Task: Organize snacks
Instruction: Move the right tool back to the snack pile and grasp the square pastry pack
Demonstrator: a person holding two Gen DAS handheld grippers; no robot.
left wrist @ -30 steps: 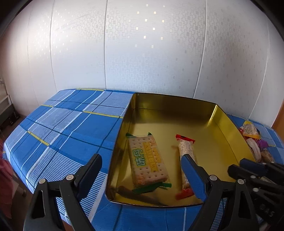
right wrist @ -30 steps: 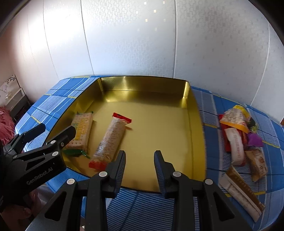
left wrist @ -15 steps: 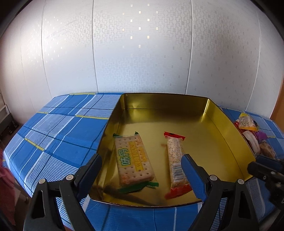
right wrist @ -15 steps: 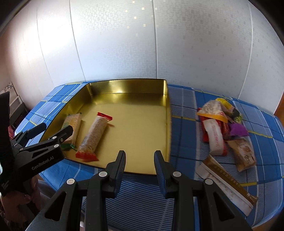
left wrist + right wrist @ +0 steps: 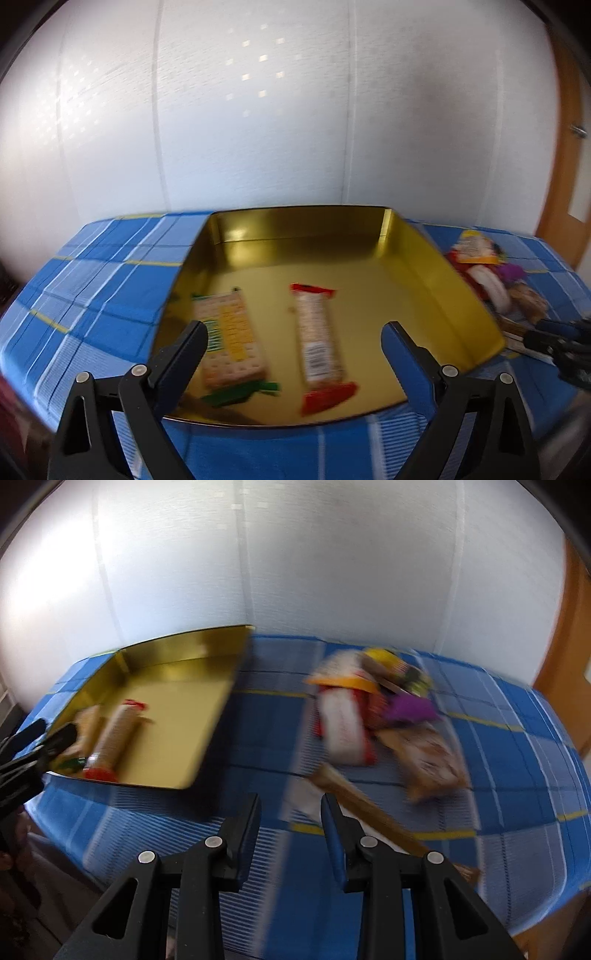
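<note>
The left gripper (image 5: 291, 336) was opening, empty, over the shallow gold metal tray (image 5: 436, 266) holding two wrapped snack bars (image 5: 317, 336). The right gripper (image 5: 290, 812), narrowly closed and seemingly empty, hovered near a blurred pile of loose snack packets (image 5: 384, 709) on the blue plaid tablecloth (image 5: 517, 775).

The tray (image 5: 436, 266) looked like thin metal with a glossy golden finish that mirrored the light on its walls. Under it, the tablecloth (image 5: 103, 280) was woven cloth, matt, in blue checks. The cracker pack (image 5: 231, 332) and the snack bar (image 5: 317, 339) wore shiny plastic wrappers, as did the snack pile (image 5: 373, 709). The wall (image 5: 258, 129) was white with a fine embossed texture. The door frame (image 5: 569, 635) looked like smooth wood.
</note>
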